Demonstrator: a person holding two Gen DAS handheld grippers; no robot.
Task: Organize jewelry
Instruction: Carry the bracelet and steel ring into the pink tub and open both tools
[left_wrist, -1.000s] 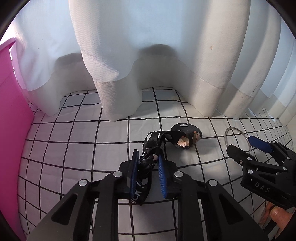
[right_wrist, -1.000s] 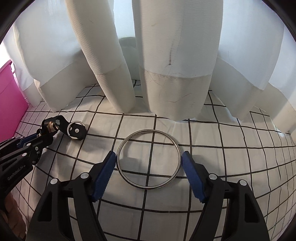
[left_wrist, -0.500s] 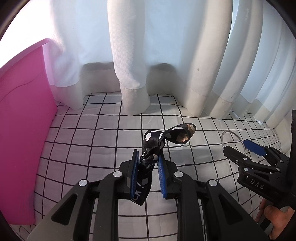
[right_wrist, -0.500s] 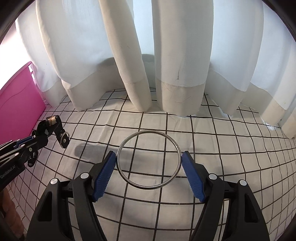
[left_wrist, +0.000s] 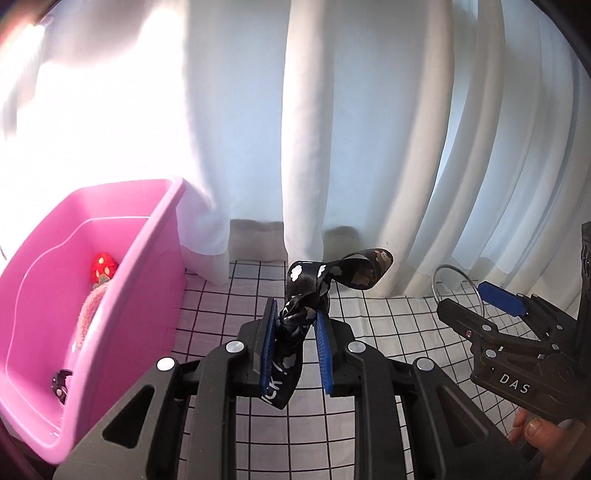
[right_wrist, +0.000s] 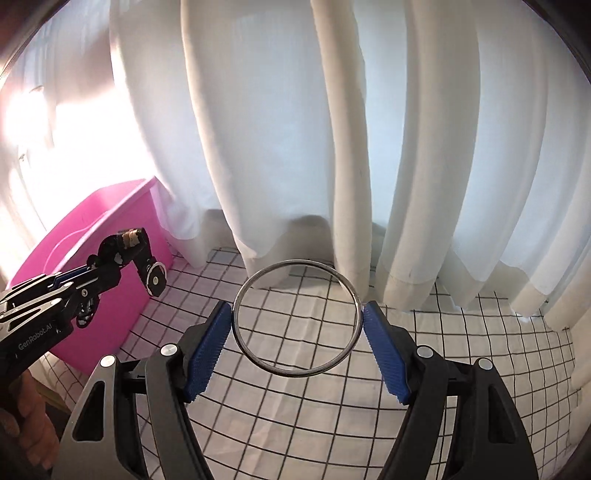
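The left hand-held gripper (left_wrist: 296, 334) is clamped on a black ribbon strap (left_wrist: 303, 314) printed with white clouds; its loop, patterned with cartoon figures, curls up toward 1 o'clock, clear of the checked cloth (left_wrist: 229, 306). The right hand-held gripper (right_wrist: 297, 332) pinches a thin silver bangle (right_wrist: 295, 319) edge to edge between its blue pads (right_wrist: 205, 349), the ring upright and lifted off the cloth. At 9 o'clock of the strap stands a pink plastic bin (left_wrist: 147, 266) holding a red strawberry charm (left_wrist: 103, 264). White curtains (left_wrist: 306, 129) hang behind.
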